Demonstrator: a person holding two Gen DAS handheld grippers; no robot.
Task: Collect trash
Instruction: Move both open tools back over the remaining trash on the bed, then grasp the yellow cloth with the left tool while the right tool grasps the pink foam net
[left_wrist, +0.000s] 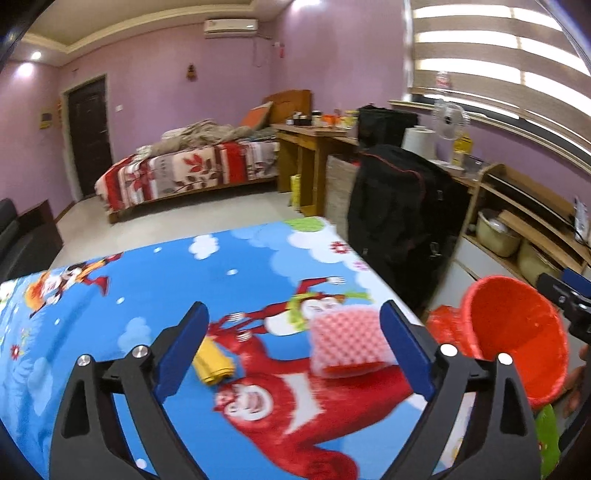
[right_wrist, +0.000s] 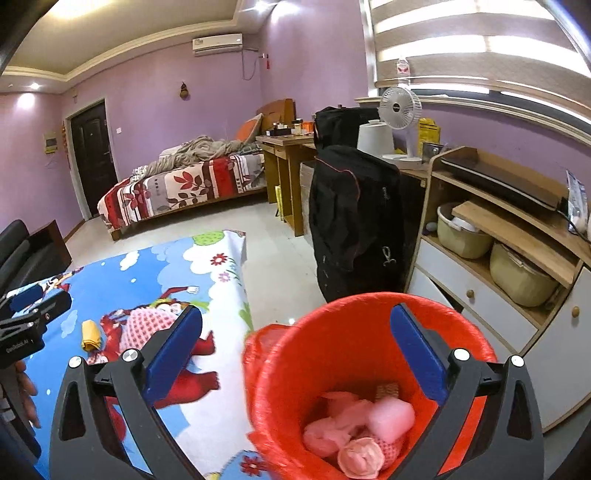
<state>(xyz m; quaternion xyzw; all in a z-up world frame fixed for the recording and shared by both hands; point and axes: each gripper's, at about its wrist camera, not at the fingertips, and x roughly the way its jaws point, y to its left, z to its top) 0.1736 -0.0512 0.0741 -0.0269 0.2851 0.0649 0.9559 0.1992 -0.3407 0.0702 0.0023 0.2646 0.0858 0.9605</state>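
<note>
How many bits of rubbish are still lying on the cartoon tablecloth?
2: a pink dimpled foam pad near the table's right edge beside the red plastic bin, and a yellow folded piece left of it. Others may be hidden.

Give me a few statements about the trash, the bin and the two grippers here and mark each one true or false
1. The red bin already holds pink trash. True.
2. The pink foam pad lies inside the bin. False: it lies on the cartoon tablecloth.
3. The left gripper has its jaws open. True.
4. The right gripper is clamped on the yellow piece. False: its jaws are open and empty, over the bin.
5. The yellow piece sits on the tablecloth. True.
</note>
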